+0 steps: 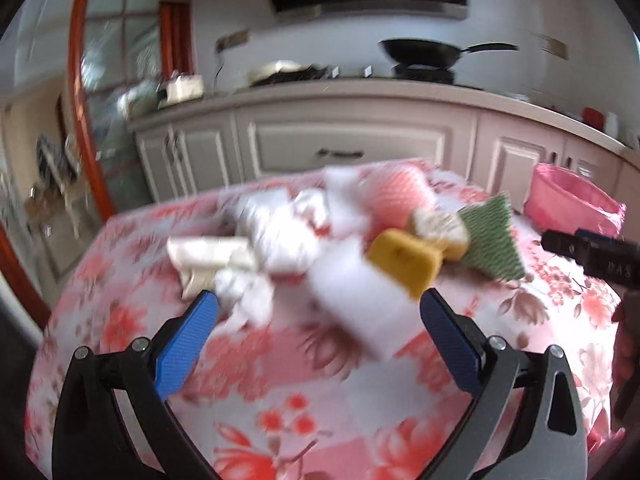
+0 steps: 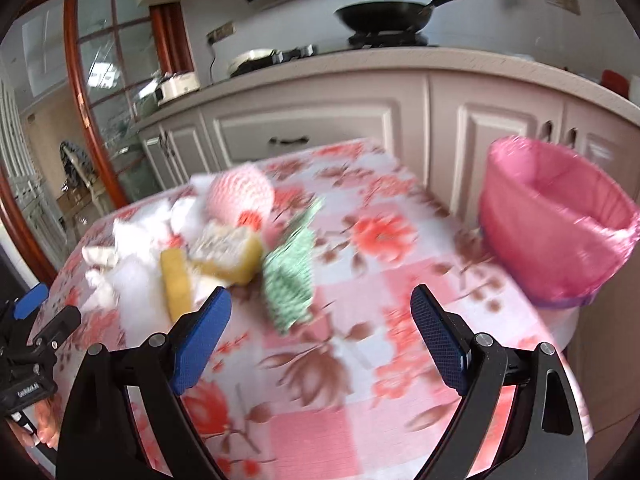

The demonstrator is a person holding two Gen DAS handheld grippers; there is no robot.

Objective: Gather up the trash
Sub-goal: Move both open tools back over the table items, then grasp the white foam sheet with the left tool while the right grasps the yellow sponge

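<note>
Both wrist views look down at a slant, close over the flowered surface [image 1: 280, 380], facing the kitchen cabinets; both share the heap of sponges [image 2: 224, 252] and the pink-lined bin [image 2: 556, 220]

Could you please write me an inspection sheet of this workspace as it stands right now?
Surface: table under a floral cloth.
Job's things: blurred pile of white tissues, yellow sponges, a green scouring pad and a pink sponge; pink-lined bin at the table's right edge.
Clutter: nothing seen beyond the pile.
Grippers: left gripper open, empty; right gripper open, empty.
Cables: nothing seen.
Surroundings: kitchen counter with a black pan on the stove; glass door at left.
</note>
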